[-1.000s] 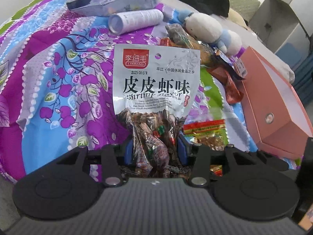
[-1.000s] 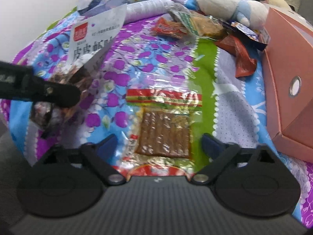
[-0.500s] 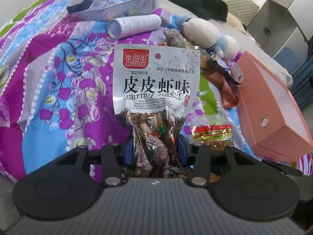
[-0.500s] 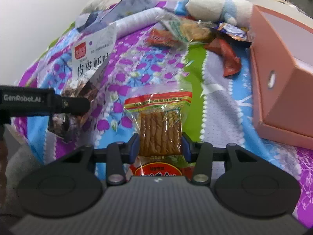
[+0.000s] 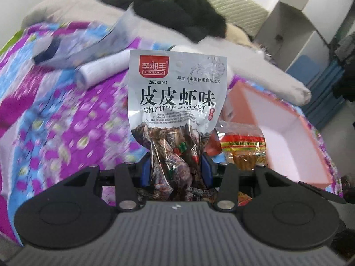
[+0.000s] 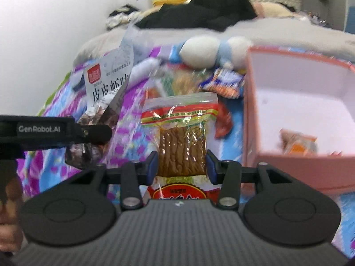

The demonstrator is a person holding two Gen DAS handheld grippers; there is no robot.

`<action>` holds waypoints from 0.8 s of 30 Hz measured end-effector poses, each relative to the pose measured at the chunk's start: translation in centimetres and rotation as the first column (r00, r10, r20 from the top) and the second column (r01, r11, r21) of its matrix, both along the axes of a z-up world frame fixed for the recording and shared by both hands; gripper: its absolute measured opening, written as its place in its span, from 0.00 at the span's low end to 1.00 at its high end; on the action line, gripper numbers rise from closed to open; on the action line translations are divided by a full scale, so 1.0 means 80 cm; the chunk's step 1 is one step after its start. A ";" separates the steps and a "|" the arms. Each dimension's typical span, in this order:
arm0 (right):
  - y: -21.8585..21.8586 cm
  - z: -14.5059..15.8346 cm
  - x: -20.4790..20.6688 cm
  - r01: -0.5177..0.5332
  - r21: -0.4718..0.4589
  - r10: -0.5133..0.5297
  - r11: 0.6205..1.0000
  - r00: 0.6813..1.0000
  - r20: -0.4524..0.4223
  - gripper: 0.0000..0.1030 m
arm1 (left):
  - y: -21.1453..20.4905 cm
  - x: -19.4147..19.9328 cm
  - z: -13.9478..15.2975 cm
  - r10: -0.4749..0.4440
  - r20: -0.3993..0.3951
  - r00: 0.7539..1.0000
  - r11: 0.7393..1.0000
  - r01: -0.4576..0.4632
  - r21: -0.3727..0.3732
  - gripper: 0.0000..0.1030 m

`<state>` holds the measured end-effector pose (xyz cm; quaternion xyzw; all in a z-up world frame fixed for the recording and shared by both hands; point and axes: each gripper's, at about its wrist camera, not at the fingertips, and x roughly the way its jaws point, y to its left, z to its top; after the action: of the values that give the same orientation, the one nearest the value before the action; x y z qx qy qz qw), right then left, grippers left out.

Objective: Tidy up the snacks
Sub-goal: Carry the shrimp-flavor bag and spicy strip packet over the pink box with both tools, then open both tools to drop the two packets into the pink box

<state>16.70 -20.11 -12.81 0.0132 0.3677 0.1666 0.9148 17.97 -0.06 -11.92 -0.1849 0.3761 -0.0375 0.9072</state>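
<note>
My left gripper (image 5: 176,170) is shut on the lower part of a silver shrimp-flavour snack bag (image 5: 177,93), which stands upright above the flowered quilt (image 5: 55,122). My right gripper (image 6: 182,166) is shut on a clear packet of brown twisted sticks (image 6: 182,133), its blue pads pressing both sides. The packet hangs in the air just left of an open pink box (image 6: 299,82). One small orange packet (image 6: 297,144) lies inside the box. The right wrist view also has the silver bag (image 6: 108,84) at the left. The left wrist view catches the stick packet (image 5: 244,146) beside the pink box (image 5: 277,119).
Several loose snack packets (image 6: 221,82) lie on the quilt by a white and blue plush toy (image 6: 213,51). A white roll (image 5: 99,71) and a flat pouch (image 5: 73,46) lie further back, with dark clothes (image 5: 182,15) behind. A white shelf (image 5: 299,33) stands at the right.
The right gripper closed on the stick packet that lay on the quilt and lifted it. Both grippers rose with their packets, and the pink box's inside came into view.
</note>
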 end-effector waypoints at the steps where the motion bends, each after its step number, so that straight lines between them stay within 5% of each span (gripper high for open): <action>1: -0.004 0.009 0.001 0.009 0.001 -0.009 1.000 1.000 0.015 0.46 | -0.006 0.005 0.010 -0.010 0.011 1.000 1.000 0.010 -0.002 0.50; 15: -0.087 0.125 0.035 0.129 0.031 -0.132 0.991 0.975 0.179 0.46 | -0.098 0.075 0.130 -0.141 0.132 0.981 0.990 0.142 0.003 0.50; 24: -0.168 0.129 0.075 0.249 0.013 -0.247 0.968 0.955 0.163 0.46 | -0.199 0.144 0.131 -0.262 0.096 0.960 0.965 0.262 0.014 0.50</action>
<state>22.68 -33.56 -2.51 0.0420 0.2874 0.0497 0.9556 29.46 -15.96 -1.48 -0.1310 0.3529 -0.1662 0.9114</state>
